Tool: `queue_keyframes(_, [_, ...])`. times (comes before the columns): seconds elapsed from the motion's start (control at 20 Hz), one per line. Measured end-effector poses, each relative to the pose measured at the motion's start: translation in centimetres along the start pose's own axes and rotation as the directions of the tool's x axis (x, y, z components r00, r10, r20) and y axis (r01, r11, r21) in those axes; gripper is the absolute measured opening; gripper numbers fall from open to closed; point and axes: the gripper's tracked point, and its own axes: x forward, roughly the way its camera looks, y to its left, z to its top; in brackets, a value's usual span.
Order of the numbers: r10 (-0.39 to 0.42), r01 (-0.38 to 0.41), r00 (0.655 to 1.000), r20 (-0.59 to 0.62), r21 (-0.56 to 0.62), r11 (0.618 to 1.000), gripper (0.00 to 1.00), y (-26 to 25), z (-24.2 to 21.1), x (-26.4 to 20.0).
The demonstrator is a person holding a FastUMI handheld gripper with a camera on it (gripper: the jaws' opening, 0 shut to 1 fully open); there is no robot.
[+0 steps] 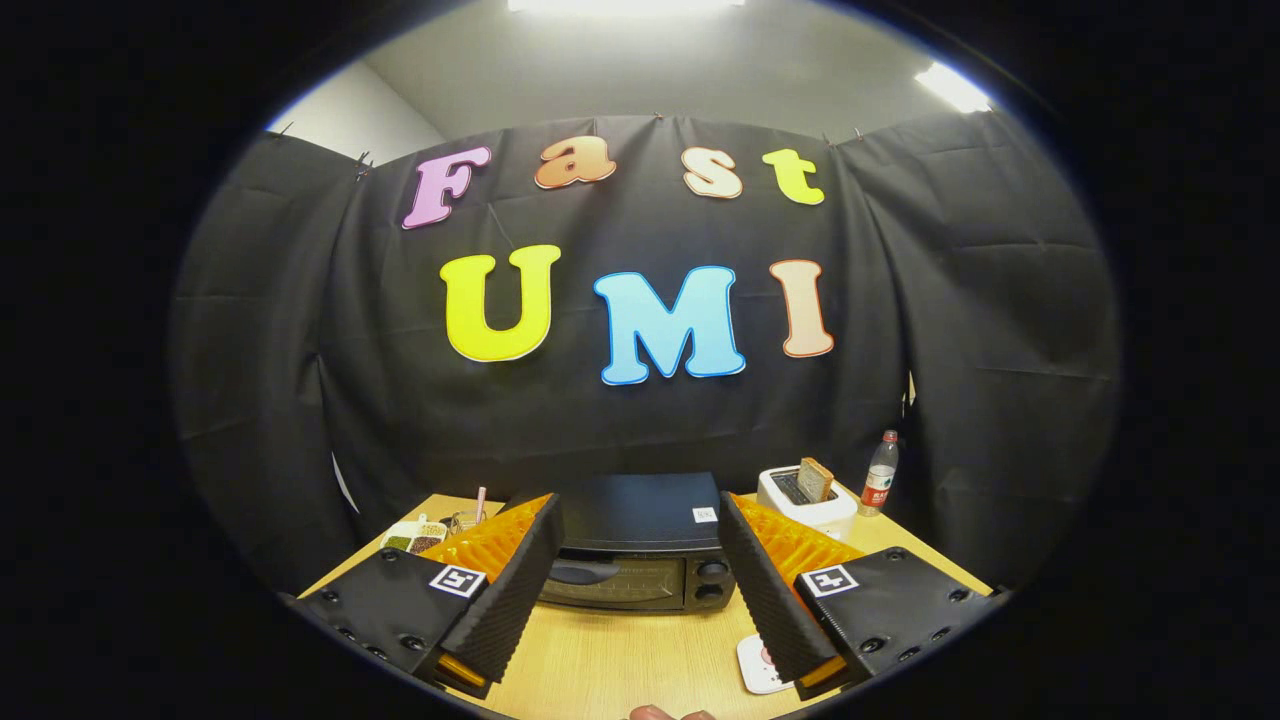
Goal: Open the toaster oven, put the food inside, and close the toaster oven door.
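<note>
The oven (640,545) sits low in the centre of the frame on the table (640,660), door closed, its handle (583,572) at the door's top left; the step in hand looks to be opening it, so the gripper (640,560) should move ahead and hook or pinch that handle, then pull down gently; its fingers (515,590) stand wide apart, holding and touching nothing
</note>
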Motion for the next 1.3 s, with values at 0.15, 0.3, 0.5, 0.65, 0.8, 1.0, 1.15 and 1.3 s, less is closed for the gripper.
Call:
queue_keyframes(0.15, [0.004, -0.004, 1.0, -0.018, 0.002, 1.0, 0.98, 0.5, 0.0, 0.2])
queue_keyframes(0.3, [0.002, -0.002, 0.999, -0.032, -0.008, 1.0, 0.99, 1.1, -0.1, 0.5])
queue_keyframes(0.5, [0.008, -0.009, 0.999, -0.052, -0.011, 1.0, 0.99, 2.4, -0.5, 1.3])
queue_keyframes(0.65, [0.013, -0.014, 0.997, -0.075, -0.014, 1.0, 0.99, 3.2, -1.3, 2.1])
queue_keyframes(0.8, [0.013, -0.015, 0.995, -0.095, -0.017, 1.0, 0.99, 4.0, -2.2, 3.4])
queue_keyframes(1.0, [0.013, -0.017, 0.991, -0.134, -0.027, 0.999, 0.99, 4.9, -3.7, 5.4])
queue_keyframes(1.15, [0.025, -0.03, 0.986, -0.162, -0.032, 0.999, 0.99, 5.6, -4.7, 7.0])
queue_keyframes(1.3, [0.027, -0.031, 0.978, -0.208, -0.013, 0.999, 0.99, 6.0, -6.7, 9.1])
